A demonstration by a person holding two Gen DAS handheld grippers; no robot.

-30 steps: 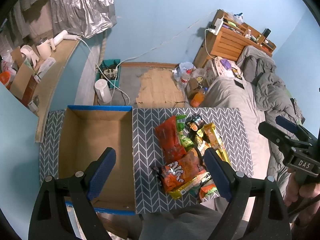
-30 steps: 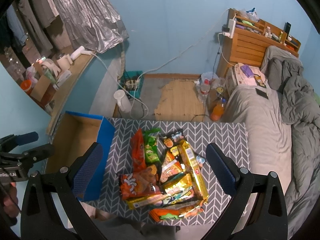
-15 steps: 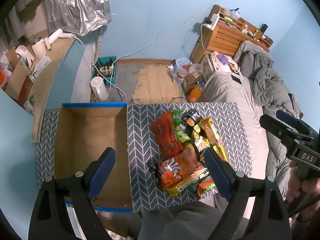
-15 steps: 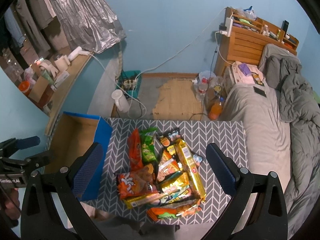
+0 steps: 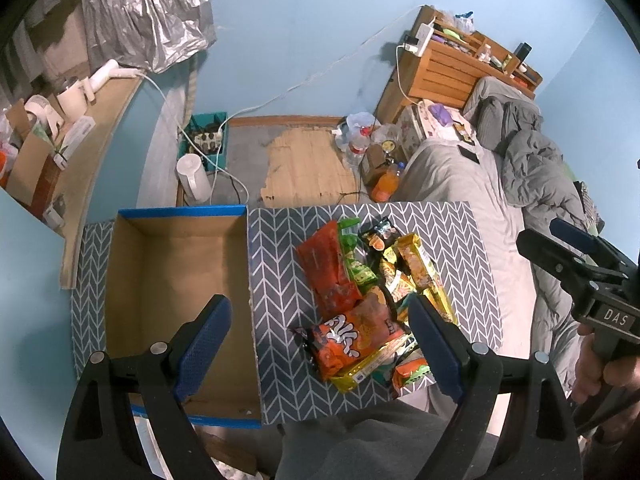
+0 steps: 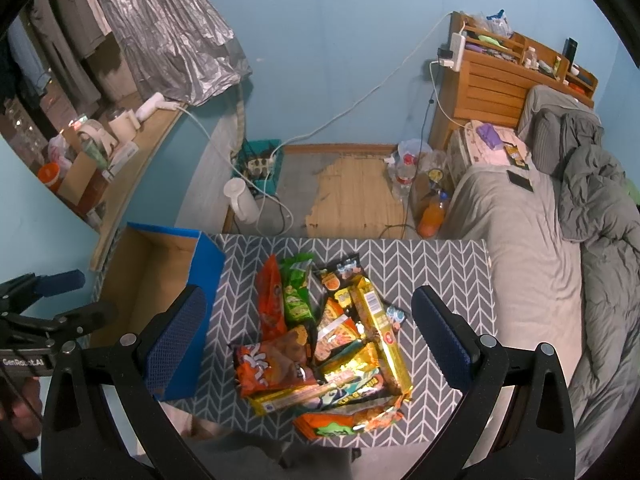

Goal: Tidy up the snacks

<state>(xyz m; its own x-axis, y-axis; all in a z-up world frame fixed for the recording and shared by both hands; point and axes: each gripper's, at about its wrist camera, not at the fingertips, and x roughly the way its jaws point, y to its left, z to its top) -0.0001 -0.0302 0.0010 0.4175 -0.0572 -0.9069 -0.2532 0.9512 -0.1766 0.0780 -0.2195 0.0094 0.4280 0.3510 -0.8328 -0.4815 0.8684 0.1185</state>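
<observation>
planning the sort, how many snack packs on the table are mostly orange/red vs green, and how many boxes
orange/red snack packs: 3 (long red pack, orange puffs bag, orange pack at the near edge)
green snack packs: 1
cardboard boxes: 1
total: 5

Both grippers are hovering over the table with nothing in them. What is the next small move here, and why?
Probably lower the right gripper onto the orange snack bag at the near left of the snack pile. Both it and the left gripper are open and empty, the cardboard box holds nothing, and that bag lies on top nearest the box, so it looks easiest to lift first.
</observation>
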